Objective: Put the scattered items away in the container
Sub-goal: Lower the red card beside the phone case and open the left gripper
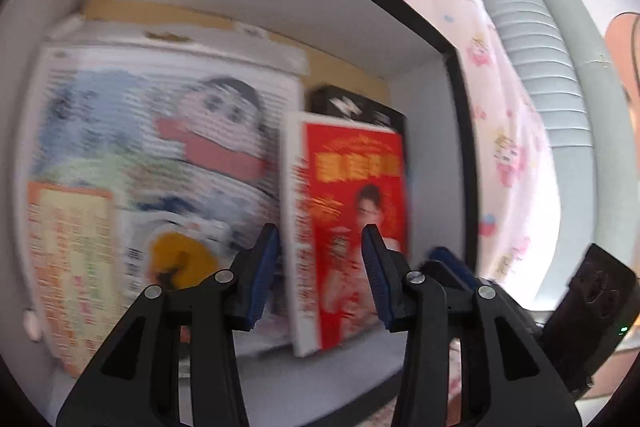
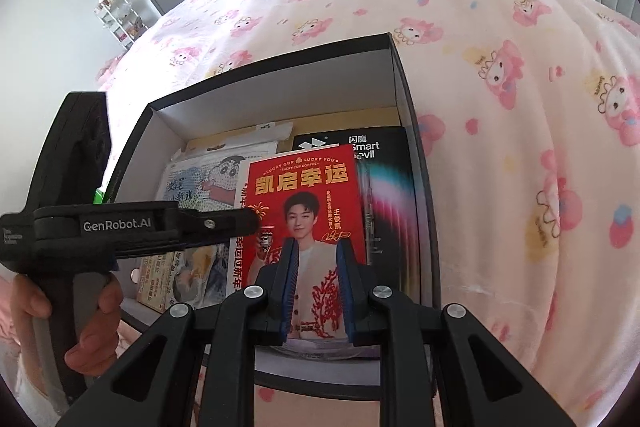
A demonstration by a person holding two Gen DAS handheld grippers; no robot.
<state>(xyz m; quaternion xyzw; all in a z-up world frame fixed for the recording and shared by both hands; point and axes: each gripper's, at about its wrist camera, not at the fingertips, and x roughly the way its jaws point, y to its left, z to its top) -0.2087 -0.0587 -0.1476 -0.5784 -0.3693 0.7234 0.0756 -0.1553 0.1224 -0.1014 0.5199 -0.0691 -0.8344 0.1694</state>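
Red card (image 2: 306, 211): lies tilted in the box (image 2: 404, 99), on top of the other items, directly ahead of the right gripper (image 2: 318, 291); its lower part shows between that gripper's blue pads.
Red card, left view (image 1: 352, 211): stands on edge, leaning, just past the left gripper (image 1: 320, 271) and between the lines of its two fingers.
Cartoon packet (image 1: 160, 147): left of the red card, flat against the box floor; blurred in the left view, sharper in the right view (image 2: 212, 179).
Black pack (image 2: 380, 163): right of the red card, partly under it, against the box's right wall.
Left gripper: jaws apart, nothing pressed between the pads; the card sits beyond the tips, and whether they touch it cannot be told.
Right gripper: jaws close together with a narrow gap; the card shows in that gap, but whether the pads pinch it cannot be told.
Box: black rim, white inside, resting on the pink blanket (image 2: 500, 87).
Right view only: the left gripper's body (image 2: 120, 227) from the side, reaching over the box's left wall, with a hand (image 2: 94, 327) on its handle.
Left view only: the right gripper's tip (image 1: 456, 267) at the box's right wall, and a grey headboard (image 1: 560, 67) beyond the blanket.
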